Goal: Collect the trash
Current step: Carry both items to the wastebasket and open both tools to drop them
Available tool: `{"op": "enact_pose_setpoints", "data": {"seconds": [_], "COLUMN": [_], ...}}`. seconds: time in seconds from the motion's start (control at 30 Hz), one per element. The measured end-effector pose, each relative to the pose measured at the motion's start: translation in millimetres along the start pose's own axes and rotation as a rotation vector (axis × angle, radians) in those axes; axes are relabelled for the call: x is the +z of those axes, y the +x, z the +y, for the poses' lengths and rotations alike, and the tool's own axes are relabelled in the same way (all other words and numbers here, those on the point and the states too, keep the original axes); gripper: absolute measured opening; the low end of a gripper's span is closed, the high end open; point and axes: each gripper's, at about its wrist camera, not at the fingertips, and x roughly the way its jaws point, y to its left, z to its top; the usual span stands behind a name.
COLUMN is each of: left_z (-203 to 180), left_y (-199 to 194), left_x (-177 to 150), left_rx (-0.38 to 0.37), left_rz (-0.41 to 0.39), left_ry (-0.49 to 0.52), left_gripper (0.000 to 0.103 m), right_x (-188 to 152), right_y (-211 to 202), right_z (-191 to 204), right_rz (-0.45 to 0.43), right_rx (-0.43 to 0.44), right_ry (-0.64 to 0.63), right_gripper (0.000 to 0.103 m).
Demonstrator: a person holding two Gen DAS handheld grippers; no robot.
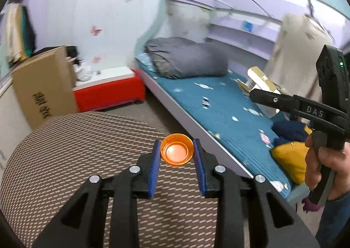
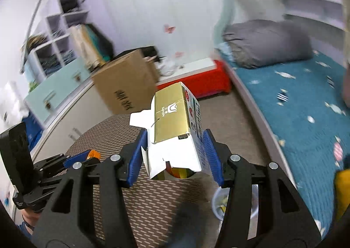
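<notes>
While the left claw [image 1: 177, 156] is clamped on an orange cap [image 1: 176, 152] and the right claw [image 2: 174, 156] on a gold carton [image 2: 172, 121], both pieces are collected; binning them remains.

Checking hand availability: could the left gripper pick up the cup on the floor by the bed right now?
Probably not: the left gripper is shut on an orange cap, so its jaws are occupied. The cup lies under the right gripper.
</notes>
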Motion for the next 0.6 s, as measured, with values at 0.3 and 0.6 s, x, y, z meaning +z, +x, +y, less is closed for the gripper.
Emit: {"op": "enact_pose_setpoints", "data": {"seconds": [0.3, 0.6], "left_z": [-81, -104], "left_y": [81, 158], "left_x": [6, 9], "left_rx": [-0.094, -0.054], "left_rz": [0.14, 0.285], "left_ry": [0.077, 0.111], "left_gripper": [0.029, 0.029], "right_x": [-32, -62], "right_y": [2, 37], "right_z": [-106, -165], "right_rz": [0.048, 0.138], "right_rx": [-0.128, -0.15], "right_ry": [0.195, 0.32], "right_gripper": [0.052, 0.052]}}
